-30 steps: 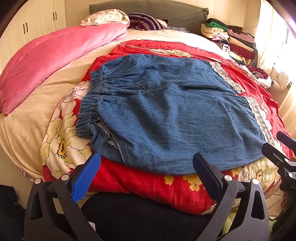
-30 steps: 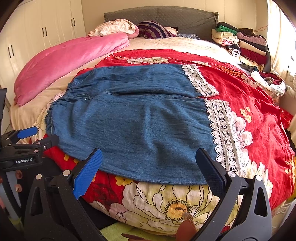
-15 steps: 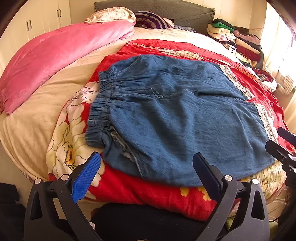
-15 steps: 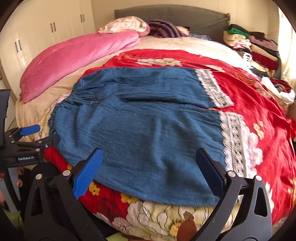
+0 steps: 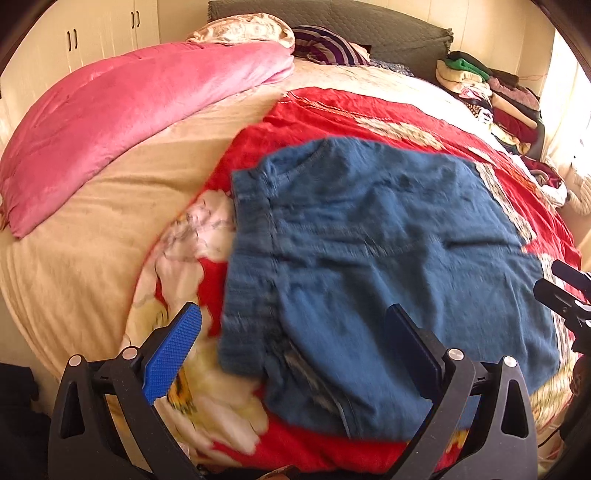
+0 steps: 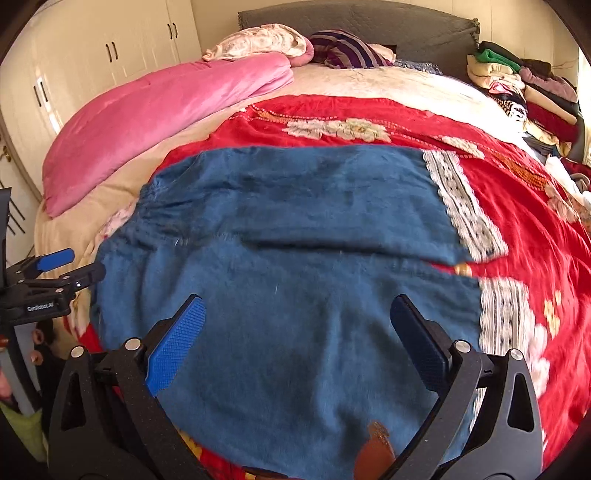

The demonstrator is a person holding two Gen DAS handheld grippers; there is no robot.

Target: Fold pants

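Observation:
Blue denim pants (image 5: 388, 251) lie spread flat on a red floral blanket (image 5: 332, 114), elastic waistband on the left, lace-trimmed leg hems (image 6: 469, 206) on the right. My left gripper (image 5: 295, 332) hovers open over the near waistband corner, nothing between its fingers. My right gripper (image 6: 295, 325) hovers open above the near leg of the pants (image 6: 295, 277). In the right wrist view the left gripper (image 6: 55, 273) shows at the left edge; in the left wrist view the right gripper (image 5: 565, 288) shows at the right edge.
A pink quilt (image 5: 129, 122) lies along the bed's left side on a cream sheet (image 5: 74, 258). Pillows (image 6: 266, 40) rest by the grey headboard (image 6: 388, 26). A stack of folded clothes (image 6: 524, 85) sits at the far right. White wardrobe doors (image 6: 92, 55) stand left.
Both grippers moved forward and lower over the pants, which now fill more of each view. The left one shifted toward the waistband corner. The pants have not moved.

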